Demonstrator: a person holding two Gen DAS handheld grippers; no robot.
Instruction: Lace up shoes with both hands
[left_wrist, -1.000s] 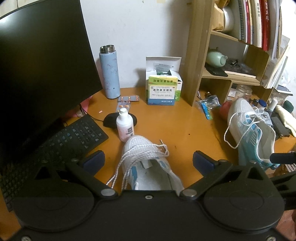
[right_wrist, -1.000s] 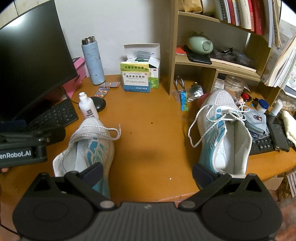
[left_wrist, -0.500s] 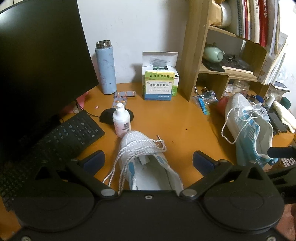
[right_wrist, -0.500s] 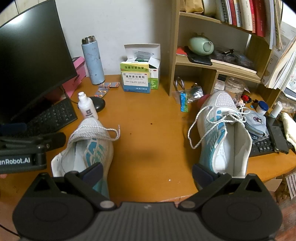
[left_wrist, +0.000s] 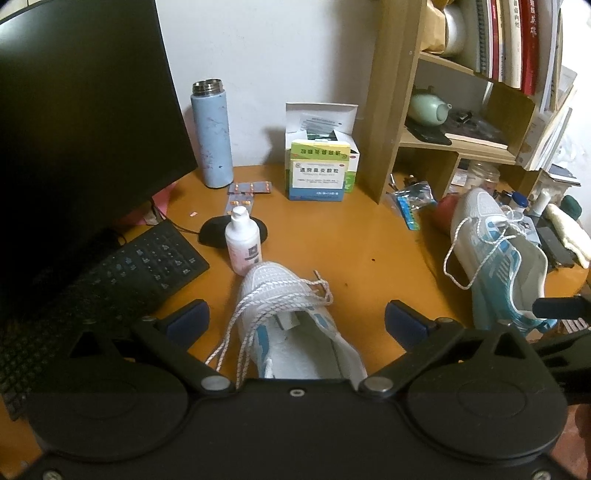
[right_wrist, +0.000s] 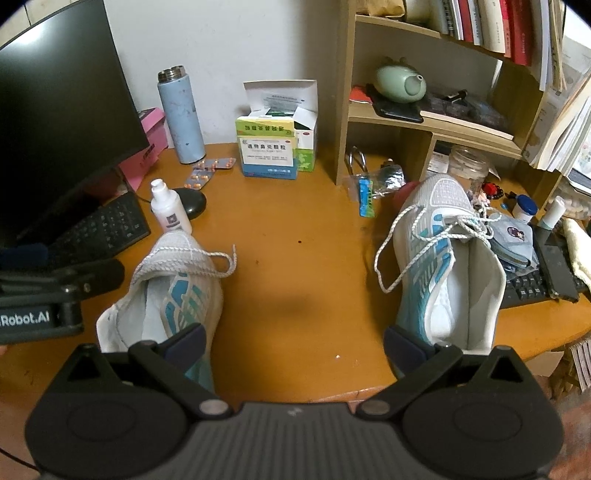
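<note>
Two white and blue sneakers lie on the orange desk with loose white laces. The left shoe (left_wrist: 295, 325) sits between the wide-open jaws of my left gripper (left_wrist: 295, 319), which holds nothing; its laces (left_wrist: 258, 302) trail off its left side. The same shoe shows in the right wrist view (right_wrist: 173, 291). The right shoe (right_wrist: 447, 269) lies at the right, also in the left wrist view (left_wrist: 495, 254). My right gripper (right_wrist: 295, 341) is open and empty, over bare desk between the two shoes, near the front edge.
A monitor (left_wrist: 74, 122), keyboard (left_wrist: 122, 273), mouse (left_wrist: 221, 229) and small white bottle (left_wrist: 243, 243) stand left. A blue flask (left_wrist: 212, 133), pill strips and medicine boxes (left_wrist: 319, 173) are at the back. A wooden shelf (right_wrist: 424, 92) and clutter fill the right.
Both grippers have pulled back and risen a little, so the shoes sit slightly farther off. Jaws stay open. The shoes have not moved.
</note>
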